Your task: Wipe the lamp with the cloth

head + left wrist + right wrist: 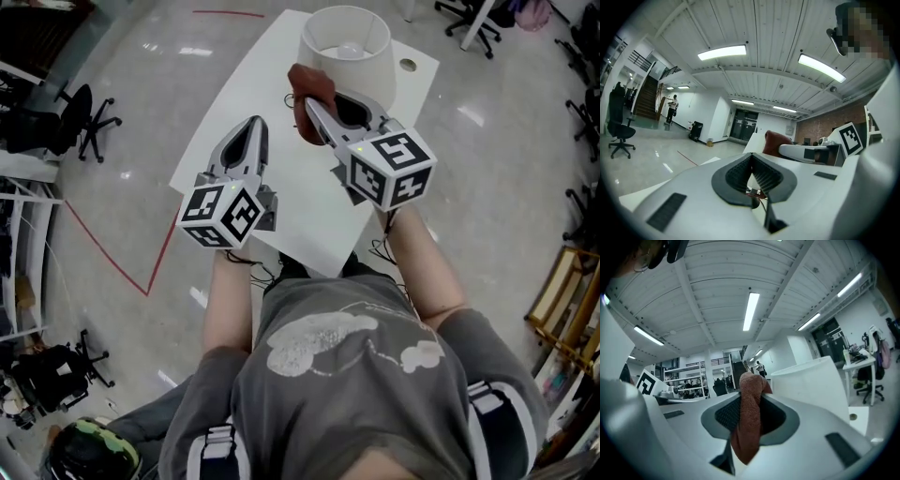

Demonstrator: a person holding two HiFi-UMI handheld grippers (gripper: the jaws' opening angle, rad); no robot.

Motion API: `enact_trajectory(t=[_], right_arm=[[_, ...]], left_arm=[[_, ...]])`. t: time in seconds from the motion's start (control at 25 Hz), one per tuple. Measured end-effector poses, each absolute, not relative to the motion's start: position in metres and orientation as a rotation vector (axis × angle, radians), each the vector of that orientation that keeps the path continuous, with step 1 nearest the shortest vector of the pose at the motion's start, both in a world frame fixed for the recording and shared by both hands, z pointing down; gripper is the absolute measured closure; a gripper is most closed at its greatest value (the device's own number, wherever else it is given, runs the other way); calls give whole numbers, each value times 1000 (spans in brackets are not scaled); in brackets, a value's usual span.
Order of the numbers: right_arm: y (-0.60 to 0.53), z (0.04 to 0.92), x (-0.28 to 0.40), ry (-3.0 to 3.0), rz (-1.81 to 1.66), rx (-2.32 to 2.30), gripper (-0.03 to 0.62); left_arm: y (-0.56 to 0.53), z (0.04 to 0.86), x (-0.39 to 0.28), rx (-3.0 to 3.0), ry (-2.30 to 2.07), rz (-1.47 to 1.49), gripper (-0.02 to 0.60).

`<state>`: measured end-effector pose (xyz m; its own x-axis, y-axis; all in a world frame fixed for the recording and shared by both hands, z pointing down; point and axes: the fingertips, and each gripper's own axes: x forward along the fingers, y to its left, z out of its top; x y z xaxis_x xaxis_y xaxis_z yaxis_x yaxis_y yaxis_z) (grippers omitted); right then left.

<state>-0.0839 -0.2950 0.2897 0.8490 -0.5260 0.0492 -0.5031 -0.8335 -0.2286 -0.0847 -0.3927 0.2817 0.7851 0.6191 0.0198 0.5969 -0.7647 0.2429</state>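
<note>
A white lamp with a drum shade (347,49) stands at the far end of a white table (253,122); the shade (813,383) fills the right side of the right gripper view. My right gripper (314,101) is shut on a reddish-brown cloth (309,94), held up just left of the shade; the cloth (749,420) hangs down between the jaws. My left gripper (251,131) hovers over the table, lower left of the lamp, shut with nothing in it (752,173). The cloth (776,143) and the right gripper also show in the left gripper view.
The table stands on a glossy grey floor with red tape lines (112,262). Office chairs (84,117) stand at the left and at the upper right (473,23). A small round hole (407,66) sits in the table near the lamp. A wooden rack (562,300) is at the right edge.
</note>
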Motion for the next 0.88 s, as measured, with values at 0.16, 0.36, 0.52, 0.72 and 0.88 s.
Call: enact_trajectory(t=[0.16,0.36,0.52,0.72,0.88], right_arm=[[-305,269,-64,722,-68,-2792,503],[-300,275,-46,493,-74,-2801,503],[-302,284,-39,378,-90,-2795,503],[-300,302,-40,269,-125,-2792,503],[-302,322,-44,200,-183,-2788,503]], left_arm=[[-400,273,-64,2722,1043,128,574],[-401,280,-44,2660,1172,160,574],[-405,285,-32,2618,1235,180,574],[-408,300,-22,2568,1292,226,574],[-413,311,-17,2538,1324,261,574]])
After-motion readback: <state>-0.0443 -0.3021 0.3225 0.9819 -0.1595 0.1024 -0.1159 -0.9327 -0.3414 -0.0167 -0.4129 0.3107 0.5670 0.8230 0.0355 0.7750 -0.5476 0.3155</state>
